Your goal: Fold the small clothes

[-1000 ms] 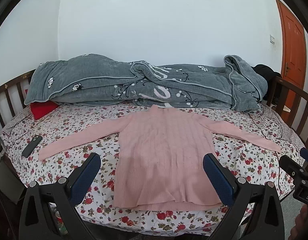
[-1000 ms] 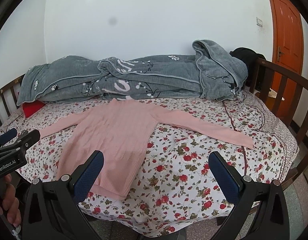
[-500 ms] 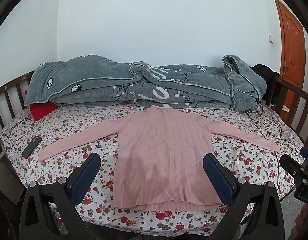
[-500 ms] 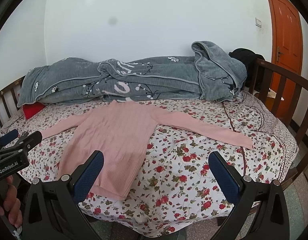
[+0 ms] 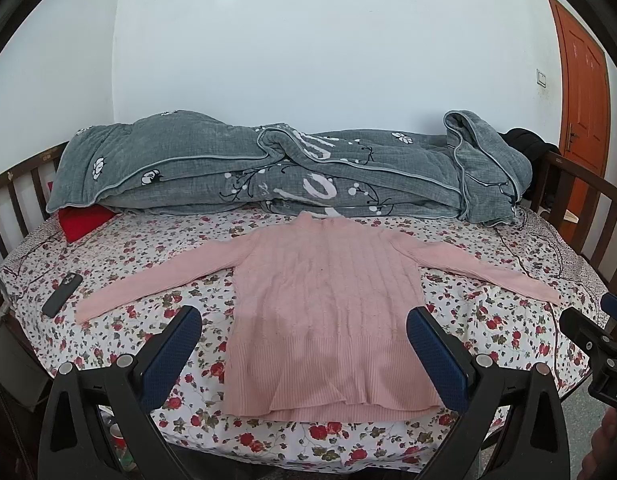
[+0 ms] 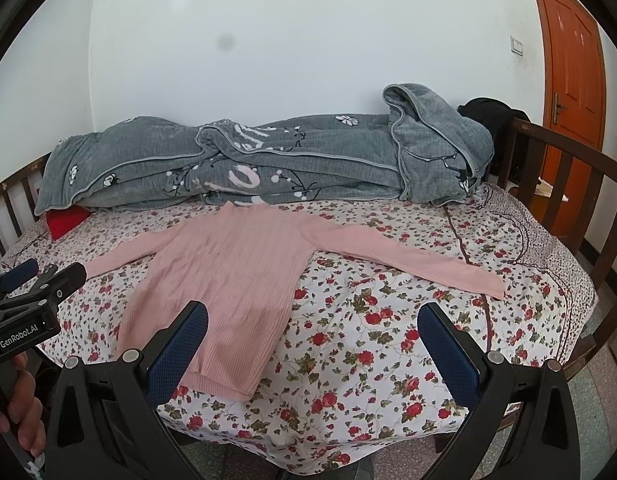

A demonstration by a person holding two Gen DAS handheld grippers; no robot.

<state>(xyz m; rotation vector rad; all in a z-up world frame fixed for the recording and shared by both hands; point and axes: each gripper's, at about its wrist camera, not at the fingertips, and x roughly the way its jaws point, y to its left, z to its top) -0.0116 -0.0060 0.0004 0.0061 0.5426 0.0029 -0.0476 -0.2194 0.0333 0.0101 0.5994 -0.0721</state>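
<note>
Item: pink sweater (image 5: 328,312) flat on floral bedsheet (image 5: 148,248), sleeves spread | Left gripper (image 5: 304,354): jaws apart, empty | Right gripper (image 6: 314,346): jaws apart, empty | Handling: likely soft, light, limp knit; grasp sleeve cuffs or hem corners.

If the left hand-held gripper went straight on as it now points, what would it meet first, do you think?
Probably the pink sweater, flat on the floral bedsheet: the open left hand-held gripper frames its lower body, though depth is unclear.

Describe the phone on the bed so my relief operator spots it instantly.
Start at the bed with the rose-print sheet. Follow the pink sweater along its left sleeve to the cuff. Just beyond lies the phone, the only dark, flat, rigid slab there.
</note>
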